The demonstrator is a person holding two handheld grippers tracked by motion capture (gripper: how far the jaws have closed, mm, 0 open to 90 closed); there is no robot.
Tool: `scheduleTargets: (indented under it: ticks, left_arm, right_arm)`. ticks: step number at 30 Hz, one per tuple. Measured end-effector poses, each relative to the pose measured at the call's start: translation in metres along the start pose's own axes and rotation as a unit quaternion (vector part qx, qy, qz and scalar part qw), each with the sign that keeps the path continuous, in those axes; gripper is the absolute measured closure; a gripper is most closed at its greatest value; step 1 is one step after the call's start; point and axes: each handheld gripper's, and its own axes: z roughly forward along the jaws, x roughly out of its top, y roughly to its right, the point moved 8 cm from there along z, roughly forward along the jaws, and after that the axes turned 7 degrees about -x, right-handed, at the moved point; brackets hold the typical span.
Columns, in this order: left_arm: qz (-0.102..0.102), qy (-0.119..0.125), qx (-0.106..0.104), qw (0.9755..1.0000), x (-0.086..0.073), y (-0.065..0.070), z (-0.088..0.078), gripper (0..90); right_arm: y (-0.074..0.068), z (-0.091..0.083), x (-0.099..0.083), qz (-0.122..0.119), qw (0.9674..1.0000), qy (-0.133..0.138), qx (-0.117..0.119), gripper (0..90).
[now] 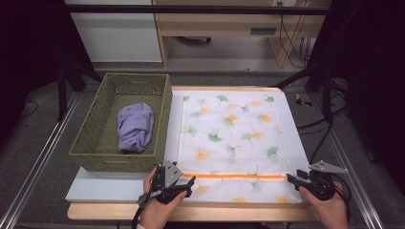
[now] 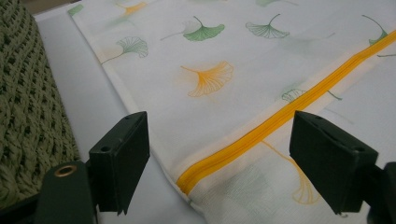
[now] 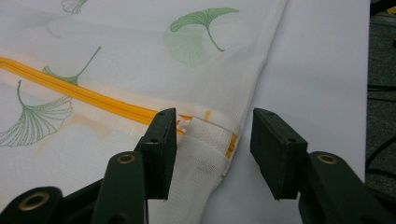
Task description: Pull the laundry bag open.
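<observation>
Laundry bag (image 1: 234, 138) edge between open right claw (image 3: 212, 140).

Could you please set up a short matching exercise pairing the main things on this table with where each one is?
Things:
1. purple cloth
2. orange zipper
3. left gripper
4. right gripper

Places:
A. at the zipper's right end, jaws open
B. inside the green woven basket
C. across the near part of the leaf-print bag
D. at the zipper's left end, jaws open

Pairs: 1-B, 2-C, 3-D, 4-A
</observation>
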Motion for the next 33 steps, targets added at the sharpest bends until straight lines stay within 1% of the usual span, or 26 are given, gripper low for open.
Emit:
scheduleTargets:
  ticks: [3, 5, 7, 9, 10, 14, 15, 18, 19, 21, 22, 23, 26, 27, 28, 29, 33]
  left_arm:
    - [-0.001, 0.001, 0.0, 1.0, 0.0, -0.0005, -0.0004, 20.0]
    - [-0.001, 0.001, 0.001, 1.0, -0.0001, -0.0011, -0.0008, 20.2]
    - [-0.003, 0.003, 0.002, 1.0, 0.0003, -0.0013, -0.0007, 20.3]
    - [-0.003, 0.004, 0.002, 1.0, 0.0004, -0.0013, -0.0006, 20.3]
    - [-0.003, 0.004, 0.001, 1.0, 0.0004, -0.0011, -0.0005, 20.4]
    - [-0.003, 0.004, 0.001, 1.0, 0.0005, -0.0009, -0.0006, 20.6]
    - [-0.003, 0.004, 0.001, 1.0, 0.0004, -0.001, -0.0005, 20.7]
    - [-0.002, 0.002, 0.001, 1.0, 0.0002, -0.0014, -0.0007, 20.7]
    - [-0.003, 0.004, 0.001, 1.0, 0.0004, -0.0011, -0.0004, 20.7]
    - [-0.001, 0.001, 0.001, 1.0, 0.0001, -0.0011, -0.0004, 20.7]
    - [-0.001, 0.001, 0.001, 1.0, 0.0001, -0.0011, -0.0004, 20.7]
    - [-0.002, 0.001, 0.001, 1.0, 0.0, -0.0005, 0.0005, 20.7]
    - [-0.001, 0.0, 0.001, 1.0, 0.0, 0.0001, 0.0011, 20.8]
    - [0.0, 0.0, 0.001, 1.0, 0.0001, 0.0002, 0.0012, 20.8]
    - [0.0, 0.0, 0.0, 1.0, 0.0001, 0.0002, 0.0012, 20.8]
    - [0.0, 0.0, 0.0, 1.0, 0.0001, 0.0, 0.0013, 20.8]
    - [0.001, -0.001, 0.001, 1.0, 0.0006, -0.0007, 0.0018, 20.9]
  right_arm:
    - [-0.0012, 0.001, -0.0018, -0.006, 1.0, -0.006, 0.003, 47.9]
    - [-0.002, 0.0005, -0.0034, -0.01, 0.9999, -0.008, 0.011, 46.6]
    - [-0.0015, -0.0003, -0.004, -0.009, 0.9998, -0.007, 0.015, 47.7]
    - [-0.0009, 0.0005, -0.0053, -0.014, 0.9998, -0.009, 0.013, 48.7]
    - [-0.0016, 0.0005, -0.0056, -0.012, 0.9998, -0.011, 0.014, 50.1]
    - [-0.0032, 0.0025, -0.0064, -0.021, 0.9996, -0.012, 0.013, 56.1]
    - [-0.003, 0.003, -0.0069, -0.027, 0.9995, -0.013, 0.011, 57.6]
    - [-0.0011, 0.0037, -0.0078, -0.027, 0.9995, -0.013, 0.001, 64.3]
    - [-0.001, 0.0035, -0.008, -0.023, 0.9997, -0.012, 0.001, 66.8]
    - [0.0002, 0.0037, -0.0087, -0.028, 0.9995, -0.012, -0.006, 70.2]
    - [0.0002, 0.0037, -0.0087, -0.028, 0.9995, -0.012, -0.006, 70.2]
    - [0.0, 0.0043, -0.0085, -0.032, 0.9994, -0.01, -0.011, 73.1]
    - [-0.0009, 0.005, -0.0081, -0.036, 0.9992, -0.011, -0.012, 76.0]
    - [-0.0004, 0.0056, -0.0078, -0.041, 0.999, -0.011, -0.015, 77.7]
    - [-0.0017, 0.0058, -0.0074, -0.039, 0.9991, -0.012, -0.015, 79.5]
    - [-0.002, 0.0061, -0.0072, -0.043, 0.9989, -0.013, -0.016, 80.5]
    - [-0.0041, 0.006, -0.0054, -0.037, 0.999, -0.022, -0.015, 84.1]
